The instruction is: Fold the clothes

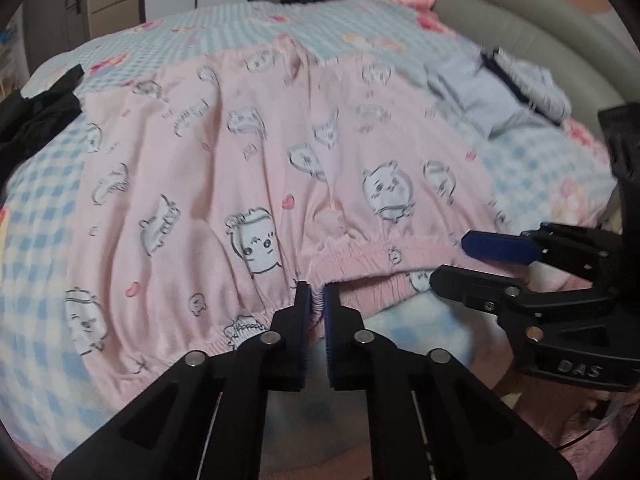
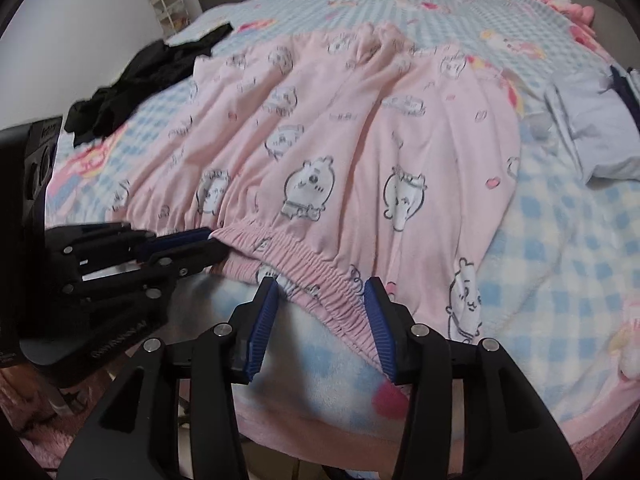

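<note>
The pink cotton pyjama shorts with cartoon-animal print [image 1: 280, 152] lie spread flat on the blue-and-white checked fleece blanket [image 2: 560, 264], elastic waistband [image 2: 320, 276] at the bed's near edge. The left gripper [image 1: 317, 300] is pinched nearly closed on the waistband's gathered hem. The right gripper [image 2: 322, 300] stands wide open, its fingers straddling the waistband, gripping nothing. To fold cleanly, the right should probably close on both fabric layers, level with the left. Both point forward, low over the near edge.
</note>
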Available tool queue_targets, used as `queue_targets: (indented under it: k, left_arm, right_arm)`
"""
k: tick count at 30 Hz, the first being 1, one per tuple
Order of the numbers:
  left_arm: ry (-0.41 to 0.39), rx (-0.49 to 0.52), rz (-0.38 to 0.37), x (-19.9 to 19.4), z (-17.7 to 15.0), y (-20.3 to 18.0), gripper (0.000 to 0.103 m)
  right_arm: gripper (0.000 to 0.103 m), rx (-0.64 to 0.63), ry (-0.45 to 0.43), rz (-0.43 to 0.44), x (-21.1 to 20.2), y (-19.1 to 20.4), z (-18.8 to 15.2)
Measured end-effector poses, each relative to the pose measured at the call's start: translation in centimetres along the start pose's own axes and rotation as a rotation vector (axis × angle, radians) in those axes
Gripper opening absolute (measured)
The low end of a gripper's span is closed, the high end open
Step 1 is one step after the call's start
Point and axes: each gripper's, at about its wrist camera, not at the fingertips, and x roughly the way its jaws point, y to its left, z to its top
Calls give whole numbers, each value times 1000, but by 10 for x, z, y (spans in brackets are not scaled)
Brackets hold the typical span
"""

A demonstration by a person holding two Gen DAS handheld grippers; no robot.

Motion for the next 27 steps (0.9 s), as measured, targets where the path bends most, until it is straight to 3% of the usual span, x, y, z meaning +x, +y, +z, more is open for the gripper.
queue_targets:
  k: [2,6,9,13,17,20,23,24,25,27]
  left_arm:
    - [-23,-11,-15,-10,1,1,6]
    - [-3,-30,-41,-13,-2,4,5]
    - [18,-36,-44,-11,-6,8,5]
    - [36,-90,-91,-9,-11,18,6]
    - [53,-144,-137,-8,-16,28,15]
    - [-30,-186,-173,-26,-11,43,21]
    - [-4,-254,-90,-22,-11,65,25]
    - [34,-263,-24,-16,-14,72,24]
    - [66,-280,18,-9,-16,80,20]
    - [79,-362,8,-7,-22,98,12]
  right_arm:
    - [46,-6,-21,-5,-4,2,0]
    - [46,12,-42,73,-2,9,4]
    - [46,-26,-38,35,4,16,5]
    - [46,84,-77,34,-8,-3,2]
    - [46,123,-33,-89,0,-20,0]
    - [44,171,3,-68,2,-32,-6]
    - [43,161,40,-72,0,-34,-13]
    - [43,150,53,-79,0,-33,-15]
    - [43,148,56,-79,-1,-34,-17]
    - [43,148,59,-79,-4,-37,-20]
